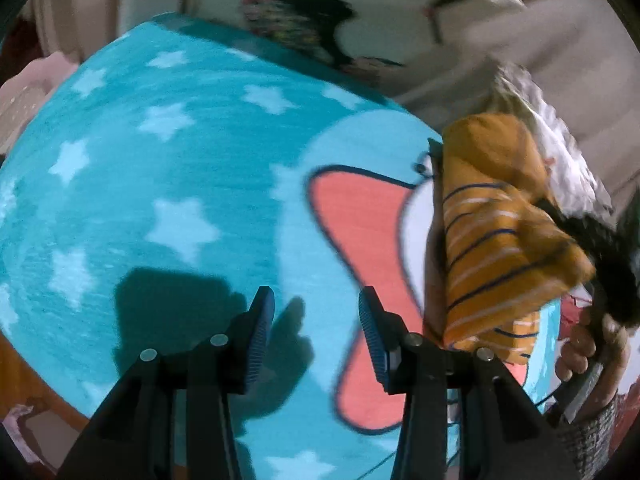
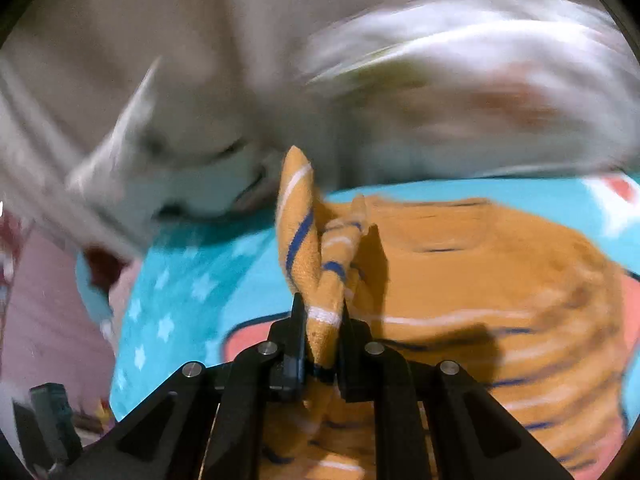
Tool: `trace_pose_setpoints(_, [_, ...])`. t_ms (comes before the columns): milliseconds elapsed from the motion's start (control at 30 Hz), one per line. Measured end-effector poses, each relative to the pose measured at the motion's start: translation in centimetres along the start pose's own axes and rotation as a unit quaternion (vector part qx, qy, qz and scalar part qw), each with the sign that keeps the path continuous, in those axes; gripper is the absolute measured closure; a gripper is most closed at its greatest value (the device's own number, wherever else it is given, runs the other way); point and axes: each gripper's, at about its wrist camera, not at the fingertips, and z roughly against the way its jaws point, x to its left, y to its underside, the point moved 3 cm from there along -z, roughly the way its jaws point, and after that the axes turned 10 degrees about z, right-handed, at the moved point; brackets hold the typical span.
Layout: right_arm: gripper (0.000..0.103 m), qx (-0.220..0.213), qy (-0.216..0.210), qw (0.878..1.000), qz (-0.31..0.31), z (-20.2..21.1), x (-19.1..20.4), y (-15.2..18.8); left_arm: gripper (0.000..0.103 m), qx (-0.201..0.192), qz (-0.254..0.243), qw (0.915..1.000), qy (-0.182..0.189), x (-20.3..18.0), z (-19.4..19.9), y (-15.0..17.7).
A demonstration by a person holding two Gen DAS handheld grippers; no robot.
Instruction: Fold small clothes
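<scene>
Only the right wrist view shows right tongs (image 2: 323, 316) clamping the striped orange garment (image 2: 460, 300); left tongs (image 1: 316, 332) part-open, empty.

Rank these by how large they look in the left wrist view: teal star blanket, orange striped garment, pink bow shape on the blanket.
1. teal star blanket
2. orange striped garment; hangs nearer the camera, so unsure
3. pink bow shape; looks similar

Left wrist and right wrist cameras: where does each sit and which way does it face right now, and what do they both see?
Left wrist: on the left tool, tilted down at the teal star blanket; nothing between its open fingers; a hand on the right tool's handle at right.
Right wrist: on the right tool, angled down across the blanket toward pale bedding; its fingers pinch an orange striped garment.
Shared: the striped garment and the blanket.
</scene>
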Motion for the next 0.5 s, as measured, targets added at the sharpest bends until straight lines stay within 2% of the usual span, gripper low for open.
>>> trace_pose_setpoints(100, [0.091,-0.015,0.049,0.997,-0.059,4.3,-9.0,2.8,0.06,0.007,-0.023,0.9997,0.008,-3.4,-1.1,1.6])
trace_pose_setpoints(167, [0.091,-0.002,0.08,0.992,-0.101,5.2,-14.4,5.0,0.06,0.019,-0.037,0.9991,0.009,-5.5,-2.2,2.9])
trace_pose_setpoints(233, [0.088,0.033,0.081,0.987,-0.132,4.5,-18.8,7.5,0.06,0.034,-0.052,0.998,0.009,-7.7,-3.6,4.2])
trace_pose_setpoints(300, [0.074,0.034,0.053,0.985,-0.163,4.4,-20.8,8.8,0.06,0.042,-0.068,0.9968,0.006,-9.6,-4.5,5.2])
trace_pose_setpoints(367, [0.072,0.002,0.027,0.982,-0.188,5.9,-21.6,9.1,0.06,0.044,-0.085,0.9954,0.004,-11.3,-5.0,6.0])
trace_pose_setpoints(433, [0.068,-0.028,0.019,0.984,-0.177,8.0,-21.6,8.7,0.06,0.045,-0.098,0.9941,0.004,-12.9,-5.5,6.6])
trace_pose_setpoints(500, [0.068,-0.036,0.021,0.986,-0.16,9.3,-21.9,8.1,0.06,0.044,-0.112,0.9928,0.004,-14.4,-5.9,7.2])
